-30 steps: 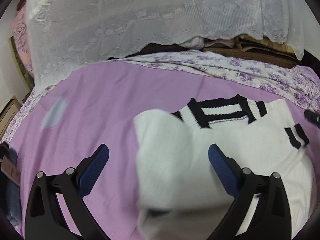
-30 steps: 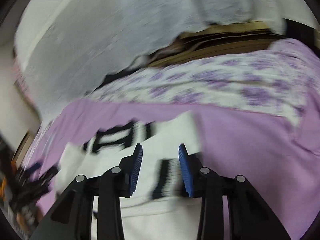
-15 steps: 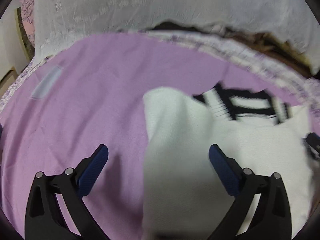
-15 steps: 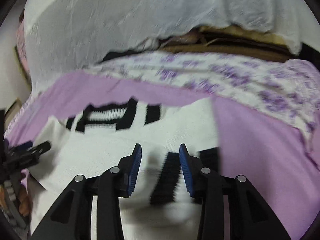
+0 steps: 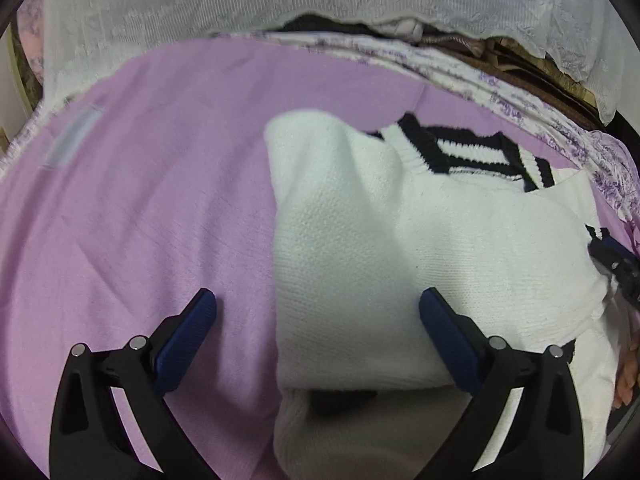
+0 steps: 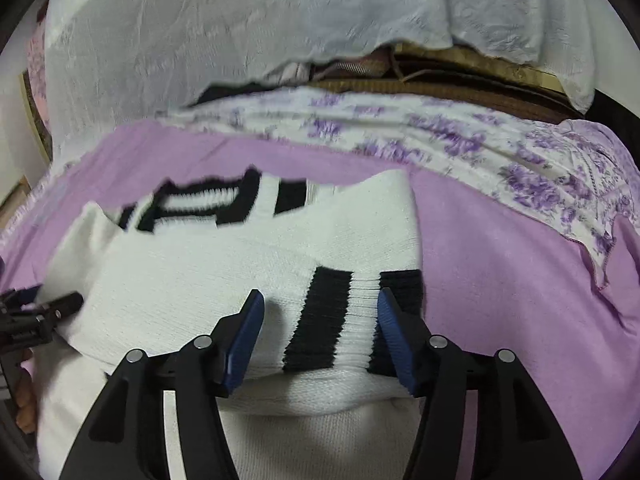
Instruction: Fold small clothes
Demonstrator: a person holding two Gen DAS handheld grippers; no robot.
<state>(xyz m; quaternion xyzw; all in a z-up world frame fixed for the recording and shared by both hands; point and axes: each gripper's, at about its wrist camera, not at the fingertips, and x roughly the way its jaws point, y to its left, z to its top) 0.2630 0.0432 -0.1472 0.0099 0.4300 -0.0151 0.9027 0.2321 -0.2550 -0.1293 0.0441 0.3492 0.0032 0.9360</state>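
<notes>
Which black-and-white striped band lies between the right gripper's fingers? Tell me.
The sleeve cuff sits within the right gripper. The striped neckline lies farther off, at the sweater's far edge.

The left gripper (image 5: 316, 312) is hovering with its blue-padded fingers (image 5: 188, 332) spread wide apart, gripping nothing. The right gripper (image 6: 320, 320) is holding its blue pads (image 6: 246, 334) parted more narrowly, one on either side of a gap, not pressed together. Each tool is appearing at the edge of the other's camera: the right gripper (image 5: 618, 258) at the left view's right edge, the left gripper (image 6: 36, 316) at the right view's left edge.
</notes>
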